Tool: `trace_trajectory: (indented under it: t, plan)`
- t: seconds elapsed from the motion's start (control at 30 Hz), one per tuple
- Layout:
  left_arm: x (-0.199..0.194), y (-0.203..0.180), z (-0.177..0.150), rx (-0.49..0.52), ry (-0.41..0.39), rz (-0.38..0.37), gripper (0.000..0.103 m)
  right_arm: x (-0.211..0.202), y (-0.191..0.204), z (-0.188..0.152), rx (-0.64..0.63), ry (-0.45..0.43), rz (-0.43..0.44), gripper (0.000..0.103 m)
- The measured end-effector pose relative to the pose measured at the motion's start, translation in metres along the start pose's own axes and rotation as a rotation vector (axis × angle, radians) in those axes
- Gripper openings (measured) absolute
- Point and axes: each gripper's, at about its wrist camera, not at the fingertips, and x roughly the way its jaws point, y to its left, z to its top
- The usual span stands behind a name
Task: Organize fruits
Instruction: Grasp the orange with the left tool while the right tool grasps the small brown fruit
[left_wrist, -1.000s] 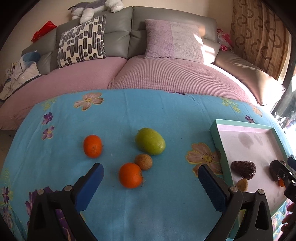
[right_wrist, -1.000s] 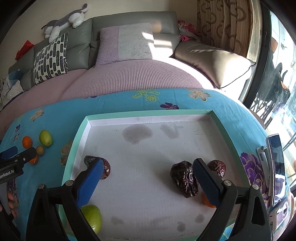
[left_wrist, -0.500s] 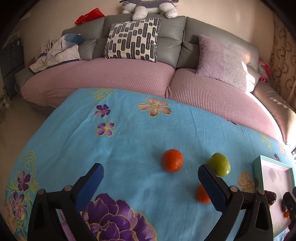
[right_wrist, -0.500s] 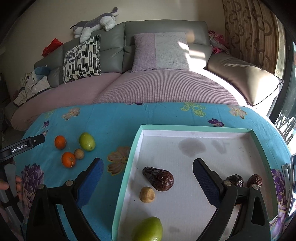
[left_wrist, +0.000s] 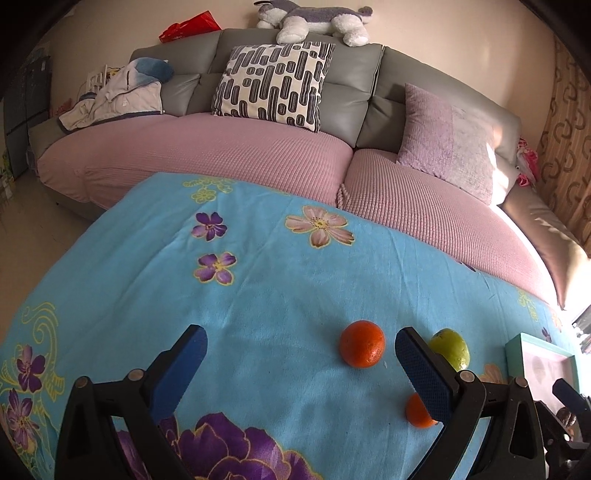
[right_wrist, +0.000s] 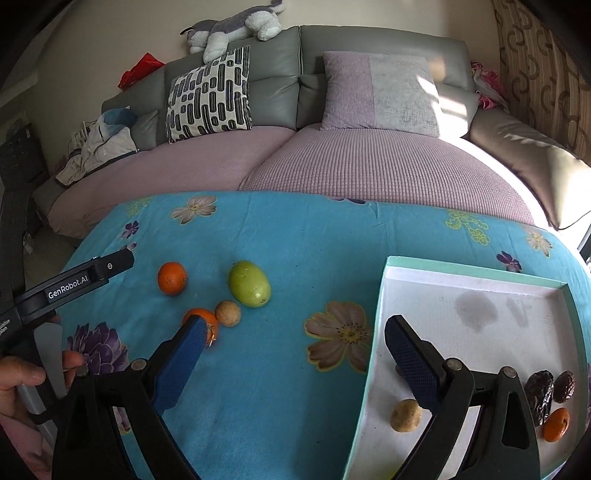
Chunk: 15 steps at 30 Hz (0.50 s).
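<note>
Loose fruit lies on the blue flowered cloth: an orange (right_wrist: 172, 278), a green mango (right_wrist: 249, 283), a small tan round fruit (right_wrist: 228, 313) and a second orange (right_wrist: 202, 320) partly behind my right finger. The white tray (right_wrist: 480, 280) with a teal rim holds a tan fruit (right_wrist: 405, 415), dark dates (right_wrist: 549, 387) and a small orange (right_wrist: 556, 424). My right gripper (right_wrist: 293, 338) is open above the cloth between the loose fruit and the tray. My left gripper (left_wrist: 301, 352) is open over bare cloth, left of an orange (left_wrist: 362, 349), the mango (left_wrist: 450, 349) and another orange (left_wrist: 417, 411).
A pink and grey sofa (right_wrist: 351, 166) with cushions curves behind the table. The left gripper's body (right_wrist: 70, 286) and a hand (right_wrist: 22, 376) show at the left of the right wrist view. The tray corner (left_wrist: 532, 350) is at the left wrist view's right edge.
My right gripper has swung left from over the tray to the cloth beside it. My left gripper has turned left, so the loose fruit now sits at its right.
</note>
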Motion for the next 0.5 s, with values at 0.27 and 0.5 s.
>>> trace_trajectory:
  t: [0.27,0.5]
  plan:
    - [0.012,-0.002,0.009,0.023,0.019,-0.028,0.103,0.030,0.019,0.009,-0.013,0.044,0.029,0.084]
    - [0.029,-0.006,0.010,0.016,0.085,-0.064,0.103,0.053,0.024,0.008,0.006,0.091,0.067,0.055]
